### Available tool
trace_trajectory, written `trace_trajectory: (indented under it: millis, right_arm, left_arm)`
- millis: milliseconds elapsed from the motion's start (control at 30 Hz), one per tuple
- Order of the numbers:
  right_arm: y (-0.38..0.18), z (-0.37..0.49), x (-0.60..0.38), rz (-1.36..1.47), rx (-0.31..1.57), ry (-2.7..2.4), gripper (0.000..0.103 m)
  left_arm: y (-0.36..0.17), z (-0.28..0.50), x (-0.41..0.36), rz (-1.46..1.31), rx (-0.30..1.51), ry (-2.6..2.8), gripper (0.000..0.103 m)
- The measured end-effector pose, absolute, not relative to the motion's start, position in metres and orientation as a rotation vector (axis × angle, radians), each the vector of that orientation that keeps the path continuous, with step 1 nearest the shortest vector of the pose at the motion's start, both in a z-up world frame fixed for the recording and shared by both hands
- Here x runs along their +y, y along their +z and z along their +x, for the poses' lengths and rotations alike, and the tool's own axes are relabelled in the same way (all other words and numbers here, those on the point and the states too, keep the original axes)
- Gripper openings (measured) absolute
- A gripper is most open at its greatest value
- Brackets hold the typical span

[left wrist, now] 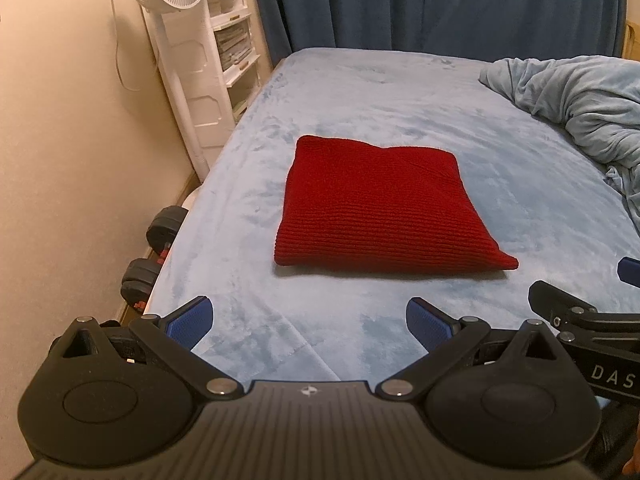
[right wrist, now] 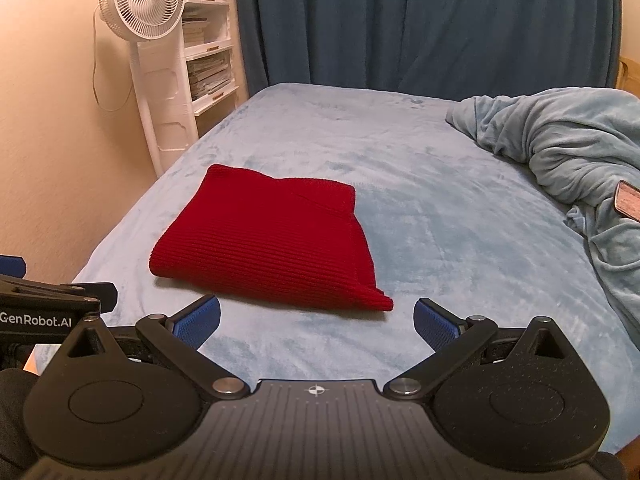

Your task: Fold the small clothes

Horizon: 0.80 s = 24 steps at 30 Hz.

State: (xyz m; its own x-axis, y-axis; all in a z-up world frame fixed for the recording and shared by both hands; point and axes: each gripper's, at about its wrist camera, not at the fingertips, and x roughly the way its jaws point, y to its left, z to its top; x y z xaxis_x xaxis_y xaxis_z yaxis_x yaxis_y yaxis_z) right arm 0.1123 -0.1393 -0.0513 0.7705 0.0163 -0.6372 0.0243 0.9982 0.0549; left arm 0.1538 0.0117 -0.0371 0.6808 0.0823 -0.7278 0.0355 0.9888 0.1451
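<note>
A red knit garment [left wrist: 384,210] lies folded into a flat, roughly square stack on the light blue bed [left wrist: 360,92]; it also shows in the right wrist view [right wrist: 272,240]. My left gripper [left wrist: 309,326] is open and empty, held just short of the garment's near edge. My right gripper [right wrist: 316,326] is open and empty, also just in front of the garment, near its front right corner. Each gripper shows at the edge of the other's view: the right gripper [left wrist: 580,316] and the left gripper [right wrist: 56,300].
A crumpled light blue blanket [right wrist: 568,152] is heaped on the bed's right side, with a pink phone-like object [right wrist: 628,202] on it. A white standing fan [right wrist: 144,4] and a shelf [right wrist: 208,44] stand by the left wall. Dumbbells [left wrist: 152,248] lie on the floor beside the bed. Blue curtains [right wrist: 400,20] hang behind.
</note>
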Motion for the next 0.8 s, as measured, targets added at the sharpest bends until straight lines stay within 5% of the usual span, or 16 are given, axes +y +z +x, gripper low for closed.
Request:
trace_trajectory:
  millis: [800]
  right_arm:
    - [-0.0536,0.1149,-0.1393,0.053,0.705,0.009,0.102]
  left_arm:
    - [-0.0423,0.1568,0.0109,0.172,0.838,0.03,0.103]
